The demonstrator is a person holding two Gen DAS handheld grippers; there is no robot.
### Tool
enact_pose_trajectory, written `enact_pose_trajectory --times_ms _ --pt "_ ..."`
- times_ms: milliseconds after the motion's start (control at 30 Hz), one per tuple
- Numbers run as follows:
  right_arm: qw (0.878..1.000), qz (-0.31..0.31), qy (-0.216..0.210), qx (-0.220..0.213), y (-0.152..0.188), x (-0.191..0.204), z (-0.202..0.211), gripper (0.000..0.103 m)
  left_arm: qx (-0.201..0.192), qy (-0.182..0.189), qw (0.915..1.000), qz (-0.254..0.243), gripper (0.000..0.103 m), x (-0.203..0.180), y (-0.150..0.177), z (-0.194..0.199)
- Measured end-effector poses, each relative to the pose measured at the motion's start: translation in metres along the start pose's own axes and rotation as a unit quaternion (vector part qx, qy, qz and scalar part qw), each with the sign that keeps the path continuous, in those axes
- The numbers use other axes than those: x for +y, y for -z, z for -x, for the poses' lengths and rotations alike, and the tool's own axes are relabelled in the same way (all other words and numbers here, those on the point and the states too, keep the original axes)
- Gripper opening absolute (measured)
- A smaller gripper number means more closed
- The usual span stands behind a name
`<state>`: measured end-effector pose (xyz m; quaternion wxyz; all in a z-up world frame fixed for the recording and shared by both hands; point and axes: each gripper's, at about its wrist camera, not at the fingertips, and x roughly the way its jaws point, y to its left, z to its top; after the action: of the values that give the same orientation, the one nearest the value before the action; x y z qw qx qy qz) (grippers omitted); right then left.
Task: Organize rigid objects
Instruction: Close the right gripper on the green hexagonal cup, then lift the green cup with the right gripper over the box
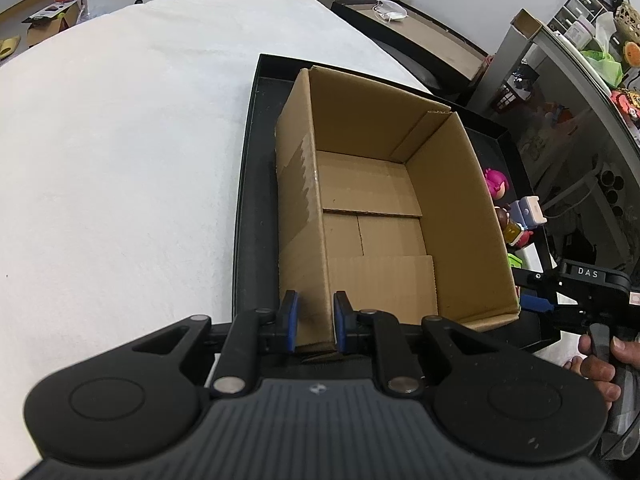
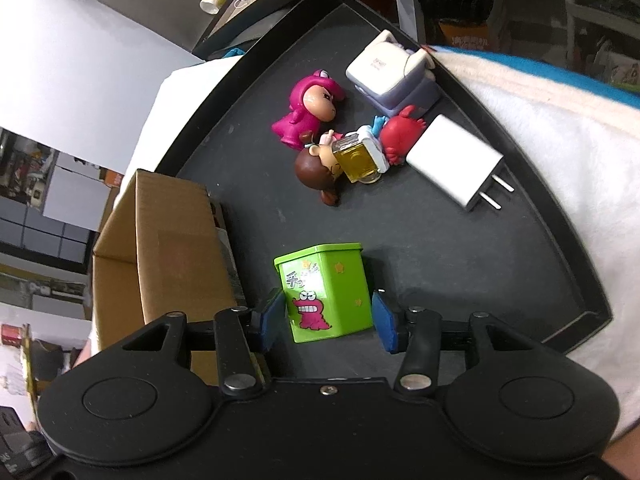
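An open, empty cardboard box (image 1: 372, 200) stands in a black tray (image 1: 256, 200). My left gripper (image 1: 315, 320) is shut on the box's near wall, close to its left corner, with one blue pad on each side of the cardboard. In the right wrist view a small green tin (image 2: 326, 292) with a pink cartoon monster stands on the tray (image 2: 400, 240) beside the box (image 2: 168, 240). My right gripper (image 2: 328, 322) straddles the tin with both blue pads against its sides. In the left wrist view the right gripper (image 1: 536, 304) shows at the right edge, held by a hand (image 1: 600, 360).
Further back on the tray lie a pink figure (image 2: 308, 108), a brown-haired figure with a yellow mug (image 2: 320, 168), a red figure (image 2: 400, 136), a white plug charger (image 2: 452, 160) and a white and purple toy (image 2: 388, 68). A white cloth (image 1: 120, 160) covers the table.
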<state>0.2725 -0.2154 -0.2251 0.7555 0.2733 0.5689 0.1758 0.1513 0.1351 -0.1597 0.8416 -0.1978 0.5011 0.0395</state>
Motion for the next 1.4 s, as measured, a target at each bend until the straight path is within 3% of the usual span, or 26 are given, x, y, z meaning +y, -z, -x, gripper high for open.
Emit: enact_pose_trajectory --times_ms 300,600,1400 --pt "1.000 -0.019 -0.012 0.004 0.004 -0.001 -0.016 0.048 0.006 0.003 1.0000 0.006 0.018 0.002 0.000 -0.001" --pt "1.000 -0.004 -0.015 -0.013 0.009 0.012 0.002 0.048 0.004 0.001 1.0000 0.000 0.018 0.001 0.000 0.000" --pt "0.993 0.099 -0.014 -0.061 0.008 0.083 0.055 0.048 -0.008 0.013 0.9998 0.016 0.018 0.008 0.001 0.003"
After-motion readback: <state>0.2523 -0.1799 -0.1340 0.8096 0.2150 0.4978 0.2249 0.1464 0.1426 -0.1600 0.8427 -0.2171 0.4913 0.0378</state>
